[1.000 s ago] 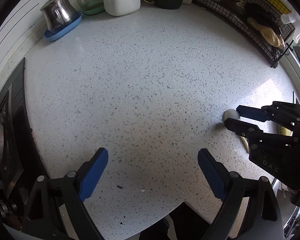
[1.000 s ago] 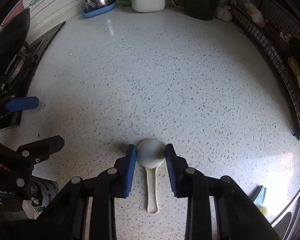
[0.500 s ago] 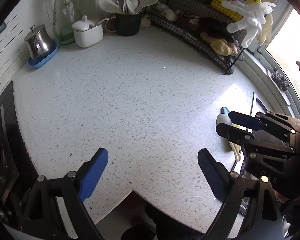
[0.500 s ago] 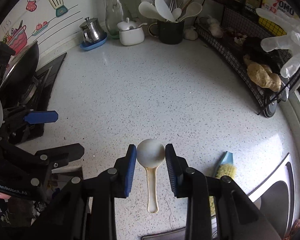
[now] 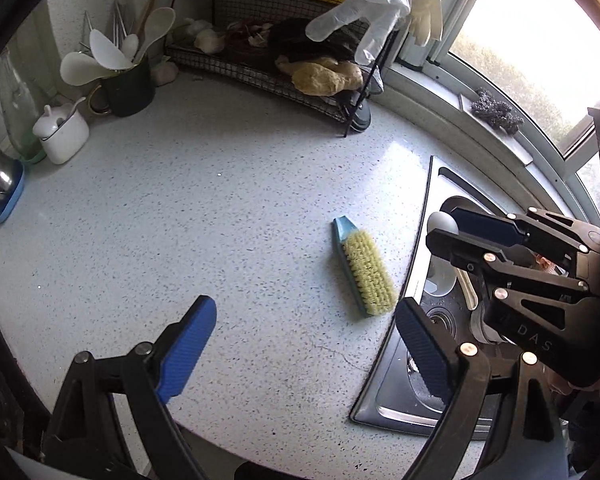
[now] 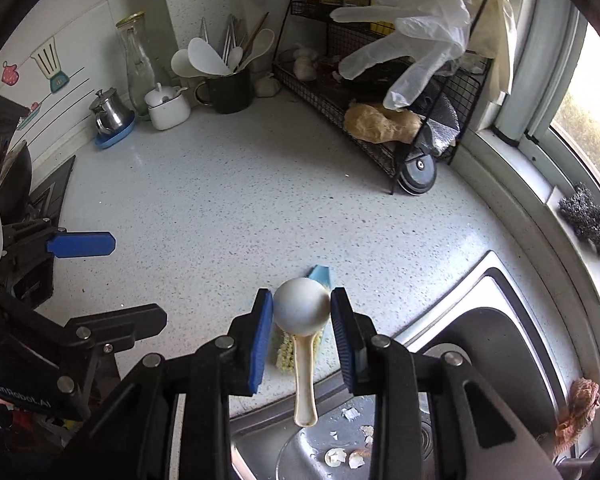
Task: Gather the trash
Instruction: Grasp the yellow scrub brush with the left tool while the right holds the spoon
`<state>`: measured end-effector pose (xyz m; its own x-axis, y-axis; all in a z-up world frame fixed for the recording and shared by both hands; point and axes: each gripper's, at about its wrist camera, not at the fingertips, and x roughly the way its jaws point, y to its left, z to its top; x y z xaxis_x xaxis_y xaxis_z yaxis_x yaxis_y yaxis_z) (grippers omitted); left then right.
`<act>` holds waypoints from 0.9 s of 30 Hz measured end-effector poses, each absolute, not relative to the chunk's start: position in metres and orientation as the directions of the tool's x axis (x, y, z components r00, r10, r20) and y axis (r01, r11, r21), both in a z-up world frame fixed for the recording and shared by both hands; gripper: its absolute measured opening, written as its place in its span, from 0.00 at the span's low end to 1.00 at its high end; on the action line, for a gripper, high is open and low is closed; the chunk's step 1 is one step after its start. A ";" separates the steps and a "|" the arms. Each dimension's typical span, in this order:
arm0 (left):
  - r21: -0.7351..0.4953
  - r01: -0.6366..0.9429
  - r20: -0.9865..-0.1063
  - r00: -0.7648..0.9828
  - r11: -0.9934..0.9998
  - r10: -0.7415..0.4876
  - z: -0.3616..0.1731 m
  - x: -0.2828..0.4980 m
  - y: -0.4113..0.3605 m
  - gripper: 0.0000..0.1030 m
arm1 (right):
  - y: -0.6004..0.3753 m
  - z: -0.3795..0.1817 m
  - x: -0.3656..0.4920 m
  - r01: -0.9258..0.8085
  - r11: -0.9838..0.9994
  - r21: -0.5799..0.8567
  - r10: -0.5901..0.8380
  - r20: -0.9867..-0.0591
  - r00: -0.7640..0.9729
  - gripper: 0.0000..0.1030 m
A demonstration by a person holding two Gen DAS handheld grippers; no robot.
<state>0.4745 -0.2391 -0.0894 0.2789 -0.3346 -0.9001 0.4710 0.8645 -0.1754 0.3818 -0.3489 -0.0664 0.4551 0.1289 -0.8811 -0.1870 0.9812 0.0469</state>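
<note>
Two grippers are hanging over a speckled white stone countertop (image 5: pixel 228 216), and the view has been swinging from its bare middle toward the right edge, where a stainless steel sink (image 6: pixel 496 292) is now showing. That shift probably means the scooping tool is being carried to the trash rather than the trash being brought out. A black wire corner rack (image 6: pixel 380 136) is standing at the countertop's back right corner, with translucent plastic gloves (image 6: pixel 416 40) draped from it. A blue-backed scrubbing brush with yellow bristles (image 5: pixel 364 272) is lying bristles-up just beside the sink's rim. The right gripper (image 6: pixel 302 320) is staying clamped on the round bowl of a cream plastic spoon (image 6: pixel 300 306), whose handle is pointing back toward the camera over the sink edge. The left gripper (image 5: pixel 300 344) is holding nothing, its blue pads standing wide apart above the countertop's front edge. Smallest, white eggshell fragments (image 6: pixel 342 456) are lying scattered in the sink basin near the drain, likely the trash to collect next.
</note>
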 end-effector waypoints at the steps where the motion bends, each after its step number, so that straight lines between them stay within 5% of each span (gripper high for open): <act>1: -0.177 0.478 -0.903 0.268 0.860 -0.335 -0.093 0.476 -0.246 0.87 | -0.353 -0.069 0.382 -0.175 0.984 0.046 0.122 -0.884 0.452 0.27; 27: -0.123 0.511 -0.981 0.067 0.851 -0.182 -0.206 0.510 -0.348 0.87 | -0.432 -0.117 0.386 -0.003 0.993 0.118 0.112 -0.937 0.332 0.27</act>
<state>0.5098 -0.3477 -0.2058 0.0672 -0.1823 -0.9809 0.5111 0.8507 -0.1231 0.3864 -0.4318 -0.1172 0.3317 0.1118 -0.9367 -0.0029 0.9931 0.1175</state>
